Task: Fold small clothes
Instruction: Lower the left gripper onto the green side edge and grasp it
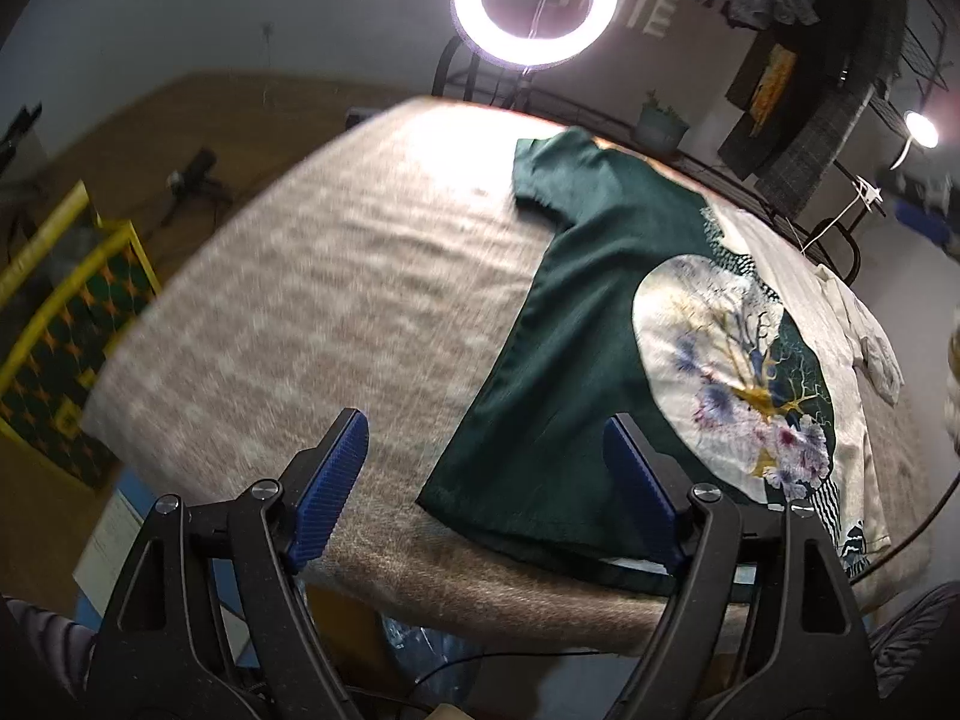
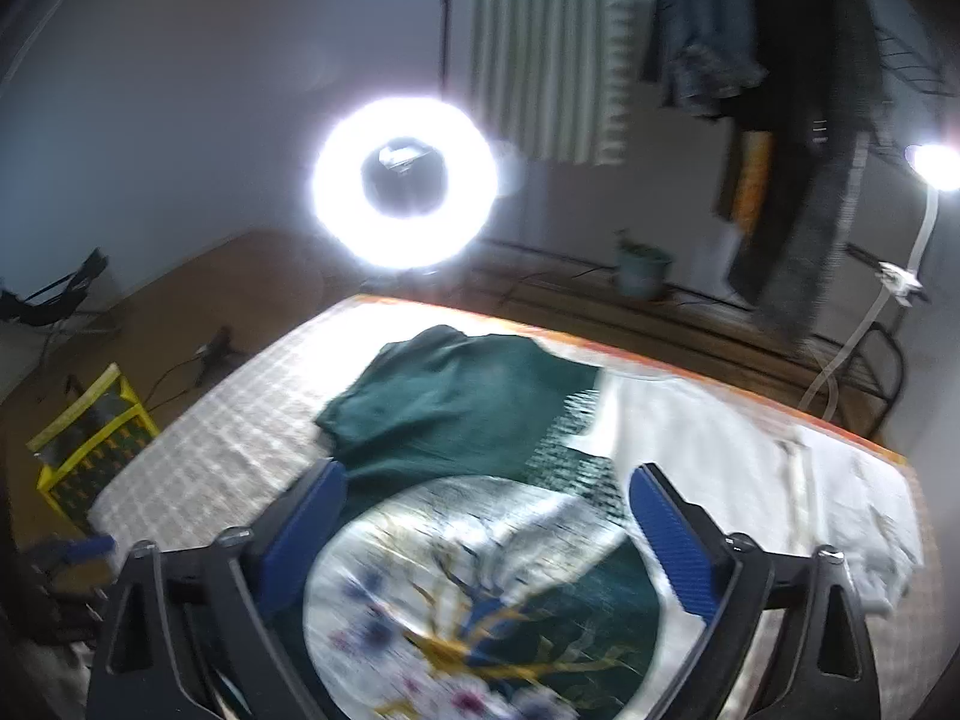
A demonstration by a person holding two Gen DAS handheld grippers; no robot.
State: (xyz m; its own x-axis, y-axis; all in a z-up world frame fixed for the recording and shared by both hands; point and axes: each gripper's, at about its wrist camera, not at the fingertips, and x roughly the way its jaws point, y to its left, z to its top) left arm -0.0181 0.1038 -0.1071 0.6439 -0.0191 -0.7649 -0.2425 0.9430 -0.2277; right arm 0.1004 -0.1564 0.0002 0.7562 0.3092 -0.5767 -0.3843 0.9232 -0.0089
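A small T-shirt (image 1: 576,324), half dark green and half cream with a round tree-and-flower print (image 1: 732,378), lies flat on a beige checked table cover (image 1: 336,300). It also shows in the right wrist view (image 2: 456,402), with its print (image 2: 474,600) below the fingers. My left gripper (image 1: 486,444) is open and empty above the shirt's near left hem. My right gripper (image 2: 486,498) is open and empty above the shirt's middle. Both blue-padded fingers of each gripper stand wide apart.
A lit ring light (image 1: 534,3) stands behind the table. A yellow-framed basket (image 1: 66,324) sits on the floor at left. A green pot (image 1: 660,126) and hanging clothes (image 1: 798,78) are at the back right. A small lamp (image 1: 921,129) shines at far right.
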